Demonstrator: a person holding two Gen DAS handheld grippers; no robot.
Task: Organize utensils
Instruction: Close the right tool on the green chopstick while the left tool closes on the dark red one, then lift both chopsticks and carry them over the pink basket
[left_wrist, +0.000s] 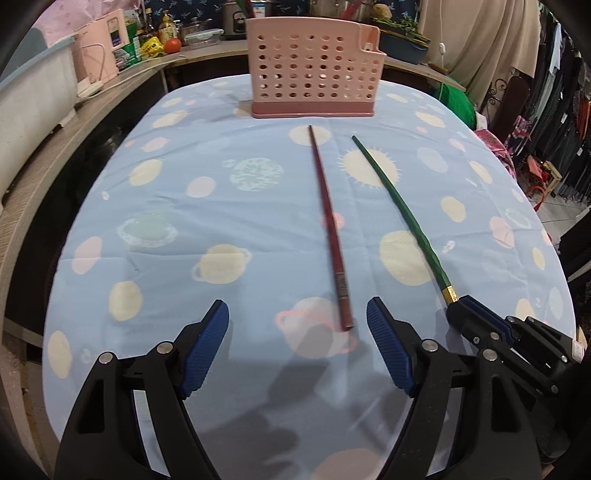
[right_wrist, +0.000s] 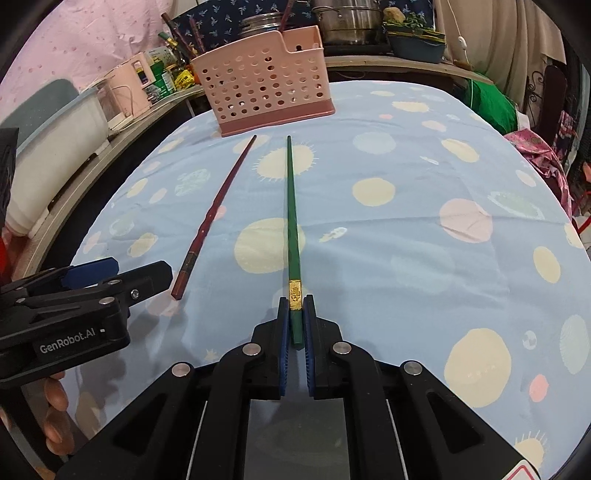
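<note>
clamping the green chopstick (right_wrist: 294, 236) by its near end, the right gripper (right_wrist: 295, 325) is closed; the left gripper (left_wrist: 297, 336) gapes around the red chopstick (left_wrist: 330, 229).

Left wrist: low over the table (left_wrist: 177, 206), facing the pink basket (left_wrist: 314, 66).
Right wrist: same, from the right (both share basket, chopsticks).

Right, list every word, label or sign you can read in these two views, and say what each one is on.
"GenRobot.AI": white print on the black body of the left gripper, seen in the right wrist view.
Gold band on the green chopstick: embossed mark, too small to read.
Band near the thick end of the red chopstick: blurred, unreadable.
Packages on the shelf: print too small to read.
</note>
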